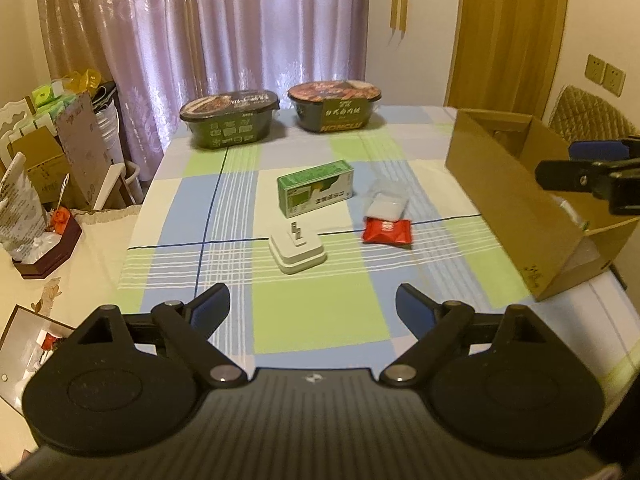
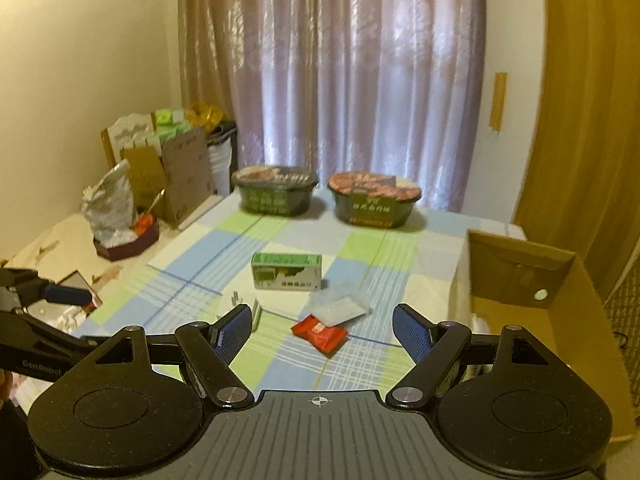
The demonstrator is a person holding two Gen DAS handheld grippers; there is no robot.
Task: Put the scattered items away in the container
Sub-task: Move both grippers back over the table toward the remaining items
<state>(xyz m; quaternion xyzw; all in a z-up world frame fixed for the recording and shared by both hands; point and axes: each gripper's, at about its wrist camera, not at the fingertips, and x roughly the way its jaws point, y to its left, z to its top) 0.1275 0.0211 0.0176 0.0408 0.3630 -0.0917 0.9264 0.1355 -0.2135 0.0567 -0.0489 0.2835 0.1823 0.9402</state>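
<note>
Both grippers — left (image 1: 313, 304), right (image 2: 322, 326) — fingers wide, empty.

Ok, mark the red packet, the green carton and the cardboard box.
red packet (image 1: 387, 231), left wrist view, middle of its top face.
green carton (image 1: 316, 192), left wrist view, its front printed side.
cardboard box (image 1: 508, 196), left wrist view, its outer long wall.

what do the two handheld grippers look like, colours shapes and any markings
Both look alike: the left gripper and right gripper have black linkage arms on silver pivots, round black discs, a ribbed grey body with a small crosshair mark, and blue textured fingers. White GenRobot lettering shows on the left one's side.
</note>
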